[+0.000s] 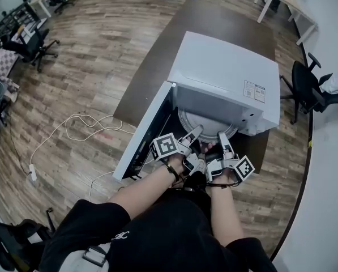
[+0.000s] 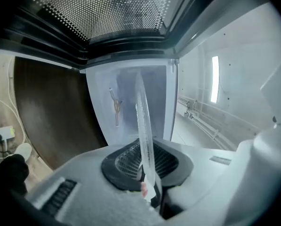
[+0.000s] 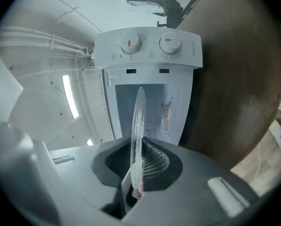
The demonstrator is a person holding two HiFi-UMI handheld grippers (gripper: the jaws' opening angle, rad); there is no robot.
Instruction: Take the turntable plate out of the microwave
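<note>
Plate [image 1: 207,126] in the head view sits partly out of the microwave [image 1: 225,75] mouth, with the left gripper [image 1: 195,134] and right gripper [image 1: 221,140] at its near rim. Left gripper view: the fingers [image 2: 126,163] pinch only the thin glass rim, so it may slip. Right gripper view: the same narrow pinch, and uneven pulling could tip it.

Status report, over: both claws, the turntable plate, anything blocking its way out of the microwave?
Left claw shut on turntable plate rim; right claw likewise. Plate at microwave opening. Door open wide; nothing seen blocking.
</note>
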